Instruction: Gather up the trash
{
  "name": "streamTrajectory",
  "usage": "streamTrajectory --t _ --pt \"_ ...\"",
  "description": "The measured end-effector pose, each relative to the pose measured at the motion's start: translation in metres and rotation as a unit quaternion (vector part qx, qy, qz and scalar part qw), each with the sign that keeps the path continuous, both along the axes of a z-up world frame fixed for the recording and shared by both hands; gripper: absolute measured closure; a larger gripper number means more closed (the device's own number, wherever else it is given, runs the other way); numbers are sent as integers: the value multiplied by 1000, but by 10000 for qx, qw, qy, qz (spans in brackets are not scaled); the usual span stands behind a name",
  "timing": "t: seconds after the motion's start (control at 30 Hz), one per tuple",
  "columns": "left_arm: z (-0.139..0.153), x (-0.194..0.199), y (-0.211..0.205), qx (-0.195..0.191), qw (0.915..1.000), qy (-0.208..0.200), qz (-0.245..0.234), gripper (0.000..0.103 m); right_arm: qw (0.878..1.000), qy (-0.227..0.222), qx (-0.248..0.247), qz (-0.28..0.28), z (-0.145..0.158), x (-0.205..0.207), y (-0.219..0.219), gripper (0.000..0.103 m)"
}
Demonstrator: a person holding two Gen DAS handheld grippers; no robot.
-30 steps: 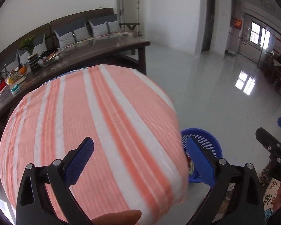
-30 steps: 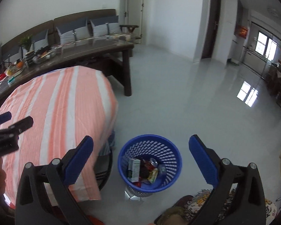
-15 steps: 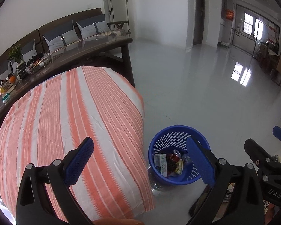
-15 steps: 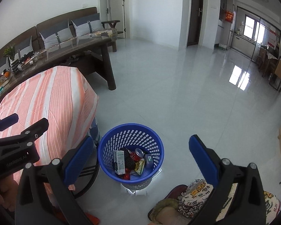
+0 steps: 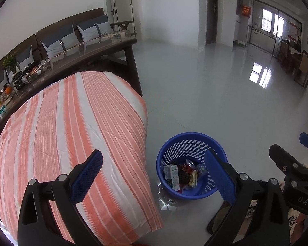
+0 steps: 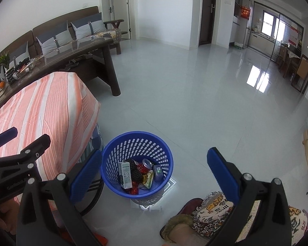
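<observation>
Glossy grey floor tiles [image 6: 195,94] carry a perforated round blue basket [image 6: 115,157]; both grippers' ribbed jaws gape empty.

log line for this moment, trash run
left gripper: open, empty | right gripper: open, empty | blue basket: on floor, holds trash | striped cloth: bare

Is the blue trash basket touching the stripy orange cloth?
Apart. In the right wrist view, a strip of bare grey floor runs between the blue basket and the hanging edge of the striped cloth; the left wrist view shows that gap too.

Glossy pale floor [image 6: 195,94], brown sofa [image 6: 51,32]
</observation>
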State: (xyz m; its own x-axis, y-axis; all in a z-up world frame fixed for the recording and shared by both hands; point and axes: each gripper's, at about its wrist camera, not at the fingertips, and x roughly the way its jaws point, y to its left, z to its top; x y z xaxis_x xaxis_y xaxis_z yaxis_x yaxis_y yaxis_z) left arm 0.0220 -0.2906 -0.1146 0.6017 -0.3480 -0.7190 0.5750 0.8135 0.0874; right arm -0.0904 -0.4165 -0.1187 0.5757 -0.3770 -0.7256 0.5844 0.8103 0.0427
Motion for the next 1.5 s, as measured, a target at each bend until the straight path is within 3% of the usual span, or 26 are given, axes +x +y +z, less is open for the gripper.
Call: streamTrajectory --t 0.47,0.57,1.5 --pt "2 -14 -13 149 9994 -205 -222 5 9998 -50 74 -178 -3 -15 -13 5" --pt "0 -14 -16 220 9992 -62 -315 5 9997 -19 48 -251 -3 -16 -15 5" --pt "0 -17 -20 237 9990 -70 -377 5 9996 -60 83 -254 -1 -16 -20 5"
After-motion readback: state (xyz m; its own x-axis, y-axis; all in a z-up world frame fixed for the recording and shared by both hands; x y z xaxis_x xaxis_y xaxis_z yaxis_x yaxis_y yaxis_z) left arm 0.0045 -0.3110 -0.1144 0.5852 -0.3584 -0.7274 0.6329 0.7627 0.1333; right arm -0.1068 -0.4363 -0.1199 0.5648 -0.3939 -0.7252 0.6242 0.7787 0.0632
